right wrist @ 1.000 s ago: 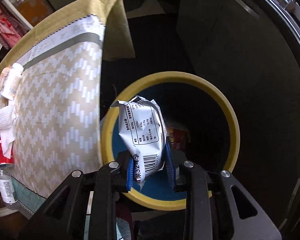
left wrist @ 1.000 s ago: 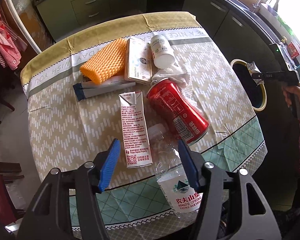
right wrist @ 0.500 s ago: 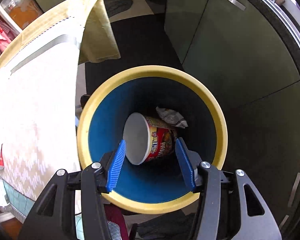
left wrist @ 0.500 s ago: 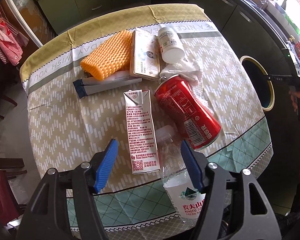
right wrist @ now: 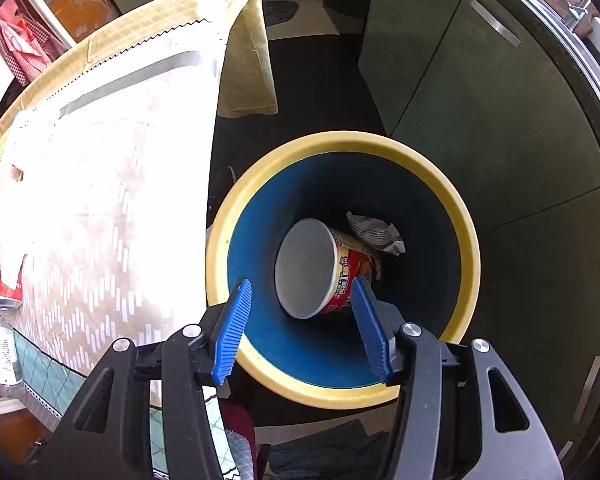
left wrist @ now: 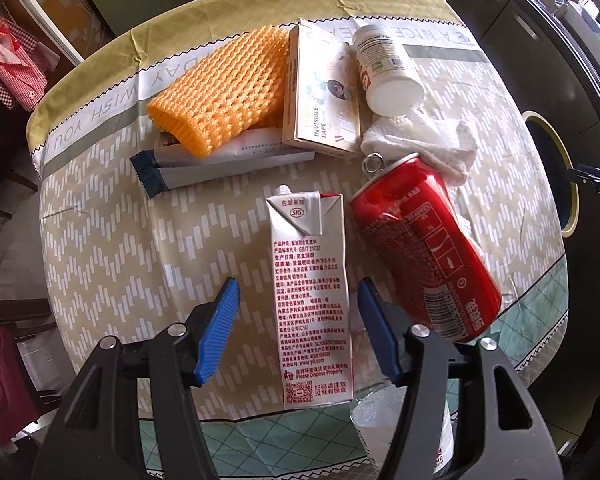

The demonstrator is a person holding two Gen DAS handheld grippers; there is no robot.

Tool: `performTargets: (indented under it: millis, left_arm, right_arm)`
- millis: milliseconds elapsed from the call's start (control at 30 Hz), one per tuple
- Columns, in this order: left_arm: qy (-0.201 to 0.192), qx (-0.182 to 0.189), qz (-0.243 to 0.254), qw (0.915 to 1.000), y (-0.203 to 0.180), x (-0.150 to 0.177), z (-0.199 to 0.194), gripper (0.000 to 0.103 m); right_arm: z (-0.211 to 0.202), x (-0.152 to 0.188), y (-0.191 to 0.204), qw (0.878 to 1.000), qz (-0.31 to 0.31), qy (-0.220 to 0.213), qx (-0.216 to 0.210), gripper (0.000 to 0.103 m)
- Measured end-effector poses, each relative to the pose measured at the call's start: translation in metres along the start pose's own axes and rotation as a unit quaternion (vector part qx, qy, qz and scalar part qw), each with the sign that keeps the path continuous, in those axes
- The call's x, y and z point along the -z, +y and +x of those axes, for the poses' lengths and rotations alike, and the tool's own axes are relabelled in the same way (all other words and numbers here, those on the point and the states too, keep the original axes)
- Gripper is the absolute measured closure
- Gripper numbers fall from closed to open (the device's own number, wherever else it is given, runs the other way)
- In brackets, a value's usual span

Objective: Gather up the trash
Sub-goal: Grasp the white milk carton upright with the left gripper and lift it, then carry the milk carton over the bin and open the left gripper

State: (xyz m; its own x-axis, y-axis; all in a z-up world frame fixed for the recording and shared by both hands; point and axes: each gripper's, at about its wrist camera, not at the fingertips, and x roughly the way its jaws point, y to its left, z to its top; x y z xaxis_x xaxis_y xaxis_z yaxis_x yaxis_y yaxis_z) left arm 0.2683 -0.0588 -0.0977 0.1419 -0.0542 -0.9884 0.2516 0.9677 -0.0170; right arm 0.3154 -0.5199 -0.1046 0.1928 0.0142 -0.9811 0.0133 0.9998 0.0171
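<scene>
The left claw point(left wrist: 298, 332) hangs straight down over the counter point(left wrist: 112, 248), its blue pads point(left wrist: 218, 330) part open and straddling a white drink carton point(left wrist: 310, 300) that lies flat between them; the jaws have just been closing a little, yet neither pad touches the carton. Just right of the carton a dented red soda can point(left wrist: 424, 248) lies on its side, its pull-tab end toward the far side, resting partly on a crumpled white tissue point(left wrist: 424, 140). At the near edge, under the claw's right finger, a clear water bottle point(left wrist: 384, 416) pokes out. Farther back lie a grey-and-navy wrapper point(left wrist: 220, 164), an orange foam net sleeve point(left wrist: 224, 88) overlapping it, a tape box point(left wrist: 324, 92) and a white pill bottle point(left wrist: 388, 72) on its side.

The right claw point(right wrist: 302, 326) points down into a yellow-rimmed blue bin point(right wrist: 466, 240) standing on the floor just right of the counter's hanging cloth point(right wrist: 100, 160). Its jaws, which have just opened, stand part open and hold nothing. In the bin's bottom lie an instant-noodle cup point(right wrist: 320, 268) on its side, mouth toward the camera, and beyond it a crumpled white snack wrapper point(right wrist: 374, 232). Green cabinet doors point(right wrist: 480, 100) rise behind the bin.
</scene>
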Motion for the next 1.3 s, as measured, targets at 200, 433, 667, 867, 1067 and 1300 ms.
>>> performTargets:
  millis: [200, 433, 667, 867, 1067, 1300]
  left_arm:
    - [0.013, -0.006, -0.008, 0.9999, 0.006, -0.010, 0.015, 0.067]
    - [0.013, -0.006, -0.001, 0.9999, 0.000, -0.012, 0.022, 0.069]
    - [-0.035, -0.017, 0.013, 0.9992, 0.000, -0.011, -0.027, 0.069]
    - [-0.059, -0.012, 0.060, 0.9964, -0.041, -0.010, -0.067, 0.069]
    - [-0.068, 0.021, 0.146, 0.9867, -0.131, -0.028, -0.087, 0.069]
    - [-0.063, 0.060, 0.241, 0.9667, -0.261, -0.068, -0.069, 0.069]
  right_arm:
    - [0.000, 0.002, 0.004, 1.000, -0.004, 0.005, -0.003, 0.051]
    - [0.001, 0.000, -0.002, 1.000, 0.001, 0.001, -0.006, 0.051]
    - [-0.005, 0.005, -0.010, 1.000, 0.007, -0.009, -0.012, 0.051]
    - [-0.011, 0.015, -0.021, 0.999, 0.015, -0.019, -0.021, 0.051]
    - [-0.030, 0.035, -0.040, 0.998, 0.029, -0.044, -0.034, 0.051]
    - [-0.048, 0.063, -0.066, 0.996, 0.039, -0.065, -0.045, 0.051]
